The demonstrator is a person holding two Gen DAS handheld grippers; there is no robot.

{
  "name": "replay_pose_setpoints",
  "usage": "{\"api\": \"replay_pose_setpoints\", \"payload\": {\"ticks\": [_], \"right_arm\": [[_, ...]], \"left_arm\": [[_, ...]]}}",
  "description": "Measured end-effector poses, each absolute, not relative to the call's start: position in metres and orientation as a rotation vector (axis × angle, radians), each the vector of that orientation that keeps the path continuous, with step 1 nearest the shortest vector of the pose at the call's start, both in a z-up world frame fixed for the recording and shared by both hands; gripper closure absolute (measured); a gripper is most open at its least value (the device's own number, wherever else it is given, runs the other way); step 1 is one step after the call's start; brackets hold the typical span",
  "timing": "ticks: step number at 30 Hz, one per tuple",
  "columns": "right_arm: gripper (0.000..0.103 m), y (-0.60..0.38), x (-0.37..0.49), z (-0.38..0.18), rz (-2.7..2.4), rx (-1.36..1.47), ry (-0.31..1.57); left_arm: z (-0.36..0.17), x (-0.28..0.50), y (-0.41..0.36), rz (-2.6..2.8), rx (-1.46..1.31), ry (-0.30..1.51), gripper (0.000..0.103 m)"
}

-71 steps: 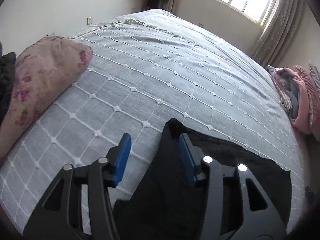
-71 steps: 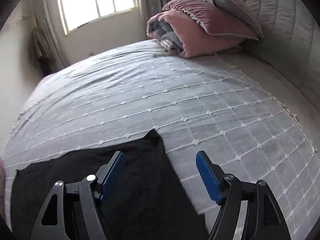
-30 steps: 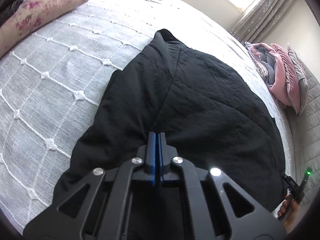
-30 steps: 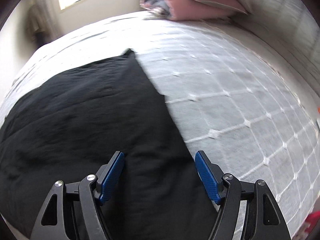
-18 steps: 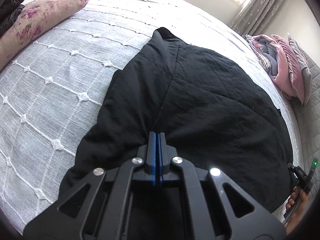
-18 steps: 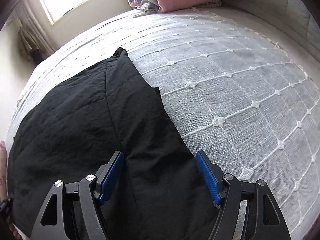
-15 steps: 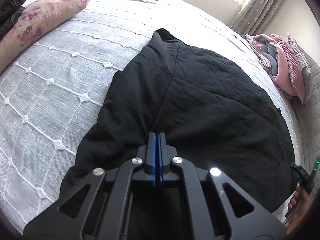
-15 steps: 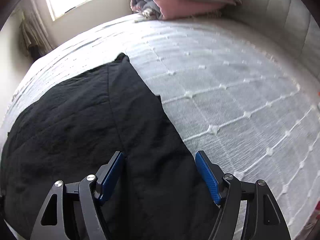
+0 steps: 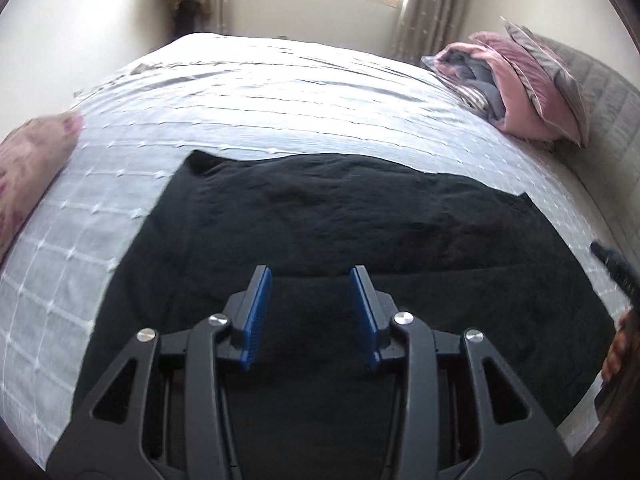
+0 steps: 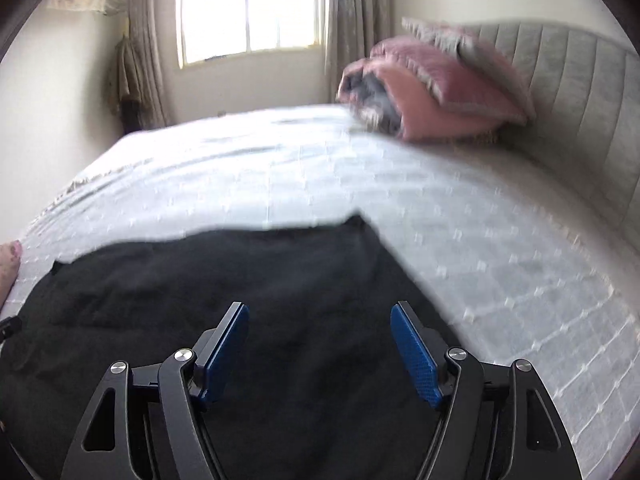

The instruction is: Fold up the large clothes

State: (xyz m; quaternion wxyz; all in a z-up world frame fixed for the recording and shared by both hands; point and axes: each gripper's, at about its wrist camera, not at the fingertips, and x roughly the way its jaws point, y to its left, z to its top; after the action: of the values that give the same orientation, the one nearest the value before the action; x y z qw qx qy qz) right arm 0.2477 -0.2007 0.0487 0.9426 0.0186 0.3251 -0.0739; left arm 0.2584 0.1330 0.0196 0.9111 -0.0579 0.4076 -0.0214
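A large black garment (image 9: pixel 344 216) lies spread flat on the bed (image 9: pixel 280 92), on the near part of the white quilted bedspread. Its far edge runs across the bed from left to right, with a small raised corner at each end. The cloth has some soft wrinkles, and in the left wrist view a fold line crosses it just beyond the blue pads.

The left tongs (image 9: pixel 311 280) are open, with a clear gap between the two blue pads, and they hold nothing. They hang over the near part of the garment. The right tongs (image 10: pixel 320 318) are open wider and are also empty. They are over the right part of the garment, near its right edge (image 10: pixel 404 264). The right wrist view is blurred.

At the far right of the bed a pink folded blanket (image 9: pixel 524 92) with a grey cushion (image 9: pixel 544 56) on top leans against the grey padded headboard (image 10: pixel 580 92). At the left edge lies a pink flowered pillow (image 9: pixel 28 164). Behind the bed there is a bright window (image 10: pixel 248 8) with grey curtains (image 10: pixel 352 20).
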Motion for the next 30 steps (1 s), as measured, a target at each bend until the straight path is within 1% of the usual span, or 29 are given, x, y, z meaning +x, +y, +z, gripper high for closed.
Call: {"api": "replay_pose_setpoints", "payload": {"ticks": [2,3,5,6,9,11,15,16,22,26,30], "right_arm": [[0.029,-0.188,0.251,0.057,-0.162,-0.005,0.603],[0.029,-0.184,0.255,0.056,-0.118,0.005,0.612],[0.030,-0.167,0.272,0.040,0.071,0.050,0.716],[0.038,-0.155,0.279,0.031,0.133,0.046,0.764],[0.046,-0.121,0.305,0.002,0.166,-0.077,0.867],[0.048,-0.114,0.320,-0.013,0.148,-0.121,0.904],[0.048,-0.140,0.345,-0.035,0.112,-0.041,0.960],[0.048,-0.146,0.350,-0.037,0.107,-0.030,0.964],[0.048,-0.174,0.354,-0.035,0.034,-0.013,0.973],[0.048,-0.209,0.358,-0.036,-0.062,-0.058,0.985],[0.048,-0.271,0.360,-0.035,-0.116,0.072,1.019]], "left_arm": [[0.011,0.275,0.126,-0.050,-0.106,0.868,0.061],[0.005,0.282,0.123,-0.062,-0.113,0.881,0.061],[-0.004,0.294,0.118,-0.094,-0.146,0.912,0.061],[-0.008,0.298,0.112,-0.114,-0.157,0.931,0.061],[-0.015,0.307,0.096,-0.113,-0.079,0.955,0.058],[-0.023,0.311,0.099,-0.079,-0.054,0.969,0.057],[-0.028,0.316,0.109,-0.077,-0.113,0.971,0.056],[-0.028,0.315,0.108,-0.070,-0.101,0.967,0.055],[-0.029,0.321,0.119,-0.027,-0.098,0.965,0.053],[-0.029,0.327,0.152,0.026,-0.135,0.984,0.053],[-0.030,0.329,0.195,0.102,-0.232,0.980,0.054]]}}
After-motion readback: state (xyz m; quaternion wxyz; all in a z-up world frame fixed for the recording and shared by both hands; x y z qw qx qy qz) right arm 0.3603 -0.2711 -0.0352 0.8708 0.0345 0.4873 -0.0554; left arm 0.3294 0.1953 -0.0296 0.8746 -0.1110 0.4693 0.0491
